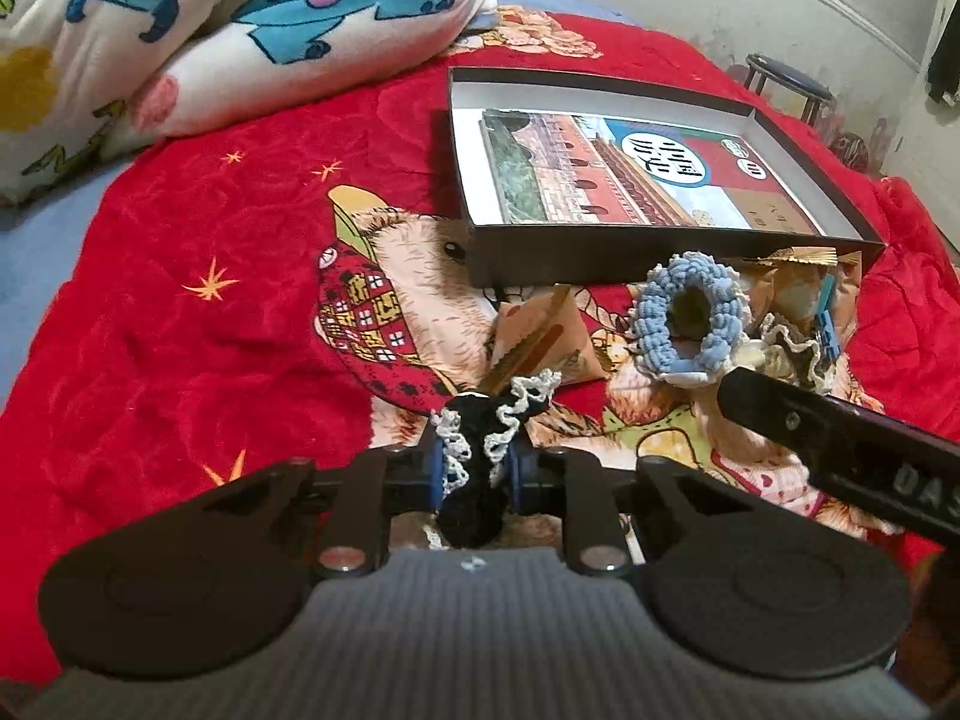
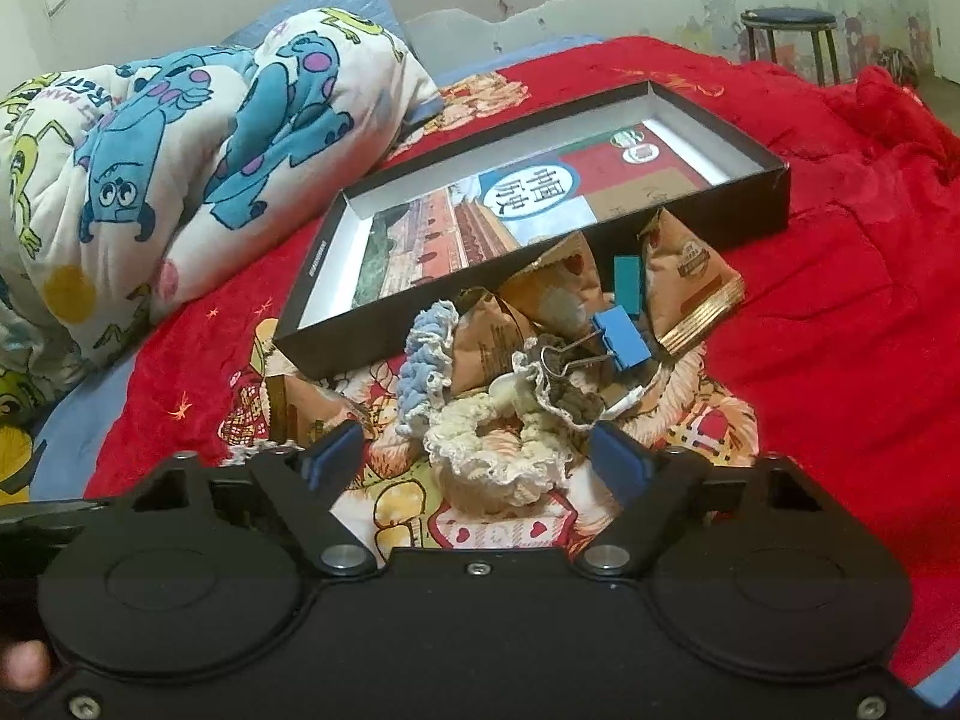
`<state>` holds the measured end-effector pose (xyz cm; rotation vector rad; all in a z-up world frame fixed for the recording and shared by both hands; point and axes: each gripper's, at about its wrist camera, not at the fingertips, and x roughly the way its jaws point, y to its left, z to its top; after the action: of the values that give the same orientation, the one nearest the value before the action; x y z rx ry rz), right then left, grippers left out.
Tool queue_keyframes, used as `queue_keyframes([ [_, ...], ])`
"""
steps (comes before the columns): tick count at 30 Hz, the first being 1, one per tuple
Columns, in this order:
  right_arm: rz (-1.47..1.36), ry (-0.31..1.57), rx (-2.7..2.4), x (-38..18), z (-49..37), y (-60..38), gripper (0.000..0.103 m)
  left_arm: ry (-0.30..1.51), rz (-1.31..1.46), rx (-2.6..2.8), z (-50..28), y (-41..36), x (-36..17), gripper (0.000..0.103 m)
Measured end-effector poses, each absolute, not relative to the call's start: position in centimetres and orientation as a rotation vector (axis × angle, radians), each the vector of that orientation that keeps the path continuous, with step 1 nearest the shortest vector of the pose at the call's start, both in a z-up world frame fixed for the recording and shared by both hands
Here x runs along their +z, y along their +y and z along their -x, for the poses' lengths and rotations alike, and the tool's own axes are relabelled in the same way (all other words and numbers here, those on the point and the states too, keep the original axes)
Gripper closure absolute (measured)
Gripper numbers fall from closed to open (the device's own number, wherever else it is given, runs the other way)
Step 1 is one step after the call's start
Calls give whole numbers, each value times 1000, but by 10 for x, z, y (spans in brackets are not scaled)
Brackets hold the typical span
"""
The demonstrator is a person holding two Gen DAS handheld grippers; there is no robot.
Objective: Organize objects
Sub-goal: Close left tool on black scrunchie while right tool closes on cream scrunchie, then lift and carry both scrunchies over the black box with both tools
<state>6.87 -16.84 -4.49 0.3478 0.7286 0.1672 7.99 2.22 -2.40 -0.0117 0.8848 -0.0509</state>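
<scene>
In the left wrist view my left gripper [image 1: 478,471] is shut on a black scrunchie [image 1: 474,426] with white lace trim, just above the red blanket. Beyond it stands an open black box [image 1: 600,258] with a picture book [image 1: 600,180] lying inside. A blue scrunchie [image 1: 690,324] lies in front of the box. In the right wrist view my right gripper [image 2: 477,450] is open, its blue pads on either side of a cream scrunchie [image 2: 486,456] without touching it. Behind that lie a blue binder clip [image 2: 624,339], a grey scrunchie [image 2: 570,402] and brown snack packets [image 2: 684,282].
A folded cartoon-print quilt [image 2: 180,138] is heaped at the left of the bed. The red blanket [image 2: 840,240] stretches to the right of the box [image 2: 372,336]. A round stool [image 2: 786,30] stands by the far wall. A teal clip [image 2: 629,279] sits among the packets.
</scene>
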Motion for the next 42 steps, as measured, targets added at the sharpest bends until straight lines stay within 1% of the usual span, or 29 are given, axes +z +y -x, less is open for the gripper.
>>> queue_keyframes([
  [2, -355, 737, 126, -48, -72, -169, 36, 881, 13, -49, -79, 24, -23, 80],
  [3, -351, 737, 107, -50, -73, -170, 40, 880, 14, -49, -79, 24, -23, 80],
  [5, -347, 751, 92, -53, -77, -170, 52, 880, 17, -48, -79, 25, -23, 80],
  [8, -348, 760, 85, -57, -79, -168, 55, 879, 17, -44, -80, 25, -23, 80],
  [12, -345, 764, 83, -60, -80, -165, 57, 876, 20, -42, -80, 25, -23, 80],
  [15, -350, 773, 79, -60, -83, -165, 64, 865, 18, -36, -80, 24, -23, 80],
  [17, -361, 782, 73, -61, -85, -165, 74, 855, 17, -32, -80, 25, -22, 80],
  [20, -340, 782, 87, -60, -86, -162, 81, 845, 32, -33, -81, 25, -20, 80],
  [23, -355, 786, 109, -57, -81, -162, 84, 839, 40, -31, -82, 23, -18, 80],
  [27, -440, 794, 152, -51, -68, -167, 84, 786, 23, -25, -74, 22, -12, 80],
  [34, -485, 784, 212, -36, -44, -167, 84, 732, 20, -35, -61, 20, -2, 80],
  [38, -542, 751, 242, -25, -40, -175, 84, 679, 19, -51, -53, 19, 6, 80],
  [42, -569, 709, 246, -11, -38, -178, 84, 656, 77, -71, -55, 23, 12, 80],
])
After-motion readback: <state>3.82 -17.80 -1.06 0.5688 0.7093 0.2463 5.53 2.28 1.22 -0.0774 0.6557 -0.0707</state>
